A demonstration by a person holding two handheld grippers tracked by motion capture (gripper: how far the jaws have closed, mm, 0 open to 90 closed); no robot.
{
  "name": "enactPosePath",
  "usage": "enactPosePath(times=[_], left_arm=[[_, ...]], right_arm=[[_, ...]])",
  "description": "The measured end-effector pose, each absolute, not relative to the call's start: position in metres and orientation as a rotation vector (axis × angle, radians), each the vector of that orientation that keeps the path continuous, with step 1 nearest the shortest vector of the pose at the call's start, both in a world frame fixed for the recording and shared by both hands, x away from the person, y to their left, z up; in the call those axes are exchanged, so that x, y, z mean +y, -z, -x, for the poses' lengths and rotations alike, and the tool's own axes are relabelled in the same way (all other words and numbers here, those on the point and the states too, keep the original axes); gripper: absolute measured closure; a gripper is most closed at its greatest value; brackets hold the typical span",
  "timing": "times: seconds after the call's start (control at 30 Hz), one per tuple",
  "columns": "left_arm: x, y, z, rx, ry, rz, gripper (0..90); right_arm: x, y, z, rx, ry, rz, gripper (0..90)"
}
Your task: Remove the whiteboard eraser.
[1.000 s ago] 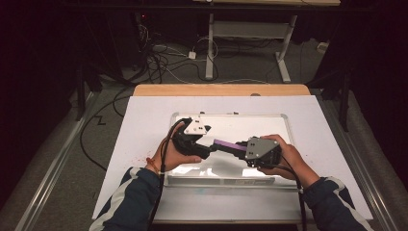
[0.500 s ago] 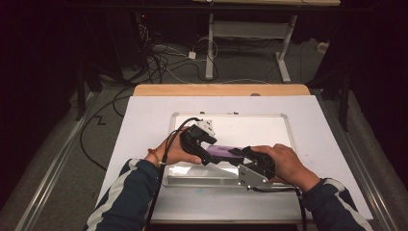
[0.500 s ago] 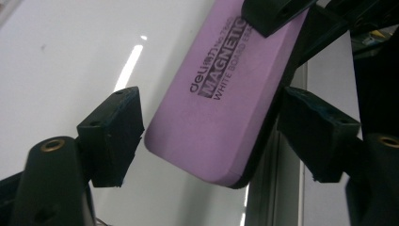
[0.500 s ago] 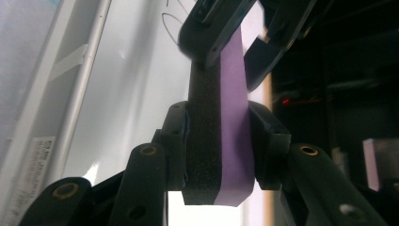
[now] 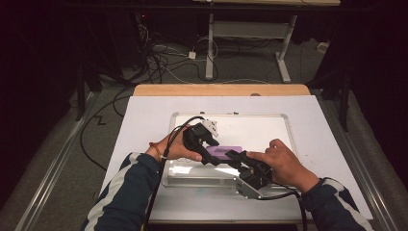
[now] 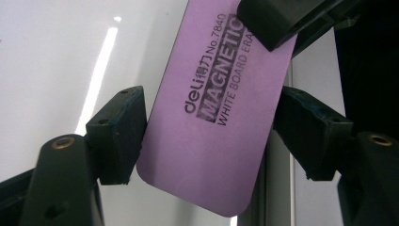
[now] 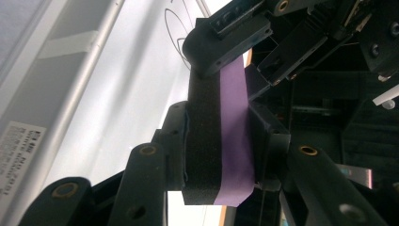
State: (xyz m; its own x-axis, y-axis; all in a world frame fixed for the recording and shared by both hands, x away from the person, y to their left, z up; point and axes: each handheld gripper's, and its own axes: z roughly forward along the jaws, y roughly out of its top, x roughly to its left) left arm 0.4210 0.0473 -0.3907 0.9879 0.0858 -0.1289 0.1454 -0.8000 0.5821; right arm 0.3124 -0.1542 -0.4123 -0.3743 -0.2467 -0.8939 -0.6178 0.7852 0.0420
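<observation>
High view puts the purple eraser (image 5: pixel 223 151) at frame centre above the whiteboard (image 5: pixel 260 126) on the bench, long axis running between left gripper (image 5: pixel 208 144) and right gripper (image 5: pixel 236 158); each is clamped on one end.

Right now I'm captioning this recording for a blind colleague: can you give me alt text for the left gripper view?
A purple magnetic whiteboard eraser, printed "deli No.7840", sits between the left gripper's two black jaws, which flank its long edges. A jaw of the right gripper overlaps its top end, above a glossy whiteboard.
</observation>
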Motion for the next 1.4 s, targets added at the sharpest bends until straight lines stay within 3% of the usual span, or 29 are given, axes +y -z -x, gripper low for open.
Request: enactPosePath(times=[0.57,0.67,0.73,0.83,1.4], left_arm=[[0.044,0.380,-0.421,0.147,0.011,-2.529,34.4],[0.047,0.380,-0.419,0.164,-0.042,-2.527,34.9],[0.050,0.382,-0.418,0.188,-0.074,-2.520,35.1],[0.056,0.383,-0.417,0.239,-0.135,-2.494,35.3],[0.096,0.398,-0.413,0.564,-0.445,-2.302,35.9]], right_arm=[[-0.157,0.415,-0.322,1.943,-0.487,0.570,62.7],[-0.158,0.416,-0.327,1.952,-0.522,0.482,50.3],[-0.161,0.414,-0.329,1.973,-0.537,0.453,53.7],[-0.165,0.412,-0.331,1.992,-0.579,0.384,44.5],[-0.237,0.397,-0.358,2.105,-1.146,-0.442,36.3]])
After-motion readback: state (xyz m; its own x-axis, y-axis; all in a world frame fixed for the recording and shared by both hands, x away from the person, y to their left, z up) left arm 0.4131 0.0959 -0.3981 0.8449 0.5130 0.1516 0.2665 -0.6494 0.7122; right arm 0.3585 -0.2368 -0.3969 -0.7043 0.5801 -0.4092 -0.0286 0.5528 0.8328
